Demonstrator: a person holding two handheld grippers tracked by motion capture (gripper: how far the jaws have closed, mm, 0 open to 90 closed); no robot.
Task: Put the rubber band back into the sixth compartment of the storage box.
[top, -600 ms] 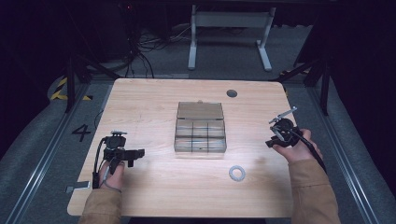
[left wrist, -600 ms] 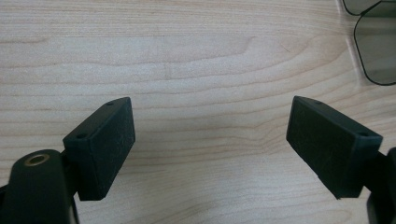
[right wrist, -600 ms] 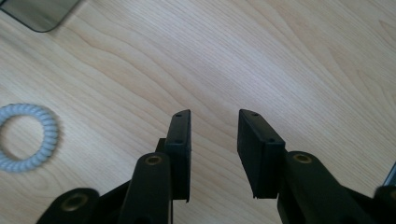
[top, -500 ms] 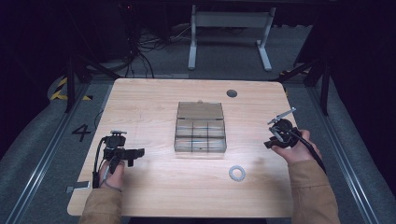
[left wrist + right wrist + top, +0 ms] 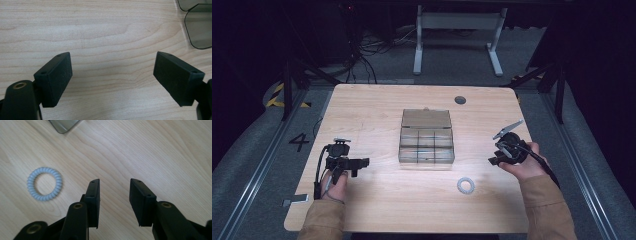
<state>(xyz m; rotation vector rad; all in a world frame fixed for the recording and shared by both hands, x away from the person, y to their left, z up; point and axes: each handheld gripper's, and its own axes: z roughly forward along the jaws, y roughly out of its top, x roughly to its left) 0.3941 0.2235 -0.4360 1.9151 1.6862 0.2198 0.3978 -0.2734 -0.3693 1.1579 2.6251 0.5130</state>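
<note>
Wood surface: pale wood-grain counter (image 5: 377, 110) with rounded corners, smooth and matt, filling the middle of the high view.
Box: clear, smoky plastic organiser box (image 5: 426, 138) at the centre of the frame, split into small square compartments, its lid tipped up at the back; as far as the high view shows, the compartments look empty.
Ring: pale grey-white coiled hair tie (image 5: 466, 185), a ridged spiral loop lying flat on the counter in the lower right part of the high view, below and right of the box and apart from it; it shows again at the left of the right gripper view (image 5: 44, 183).
Left gripper: black, blocky left gripper (image 5: 346, 164) at the lower left of the high view; in its own view (image 5: 112, 75) the flat rubbery pads stand wide apart over bare wood, holding nothing, with a corner of the box at the upper right.
Right gripper: right gripper (image 5: 499, 155) at the right of the high view, near the hair tie but not touching it; in its own view (image 5: 114, 197) the jaws stand a narrow way apart and are empty.
Progress: judged from this, nothing is done yet; the hair tie lies untouched outside the box.
Left to do: reach the right gripper over to the hair tie, pinch its springy coil, lift it, and set it in a compartment.
</note>
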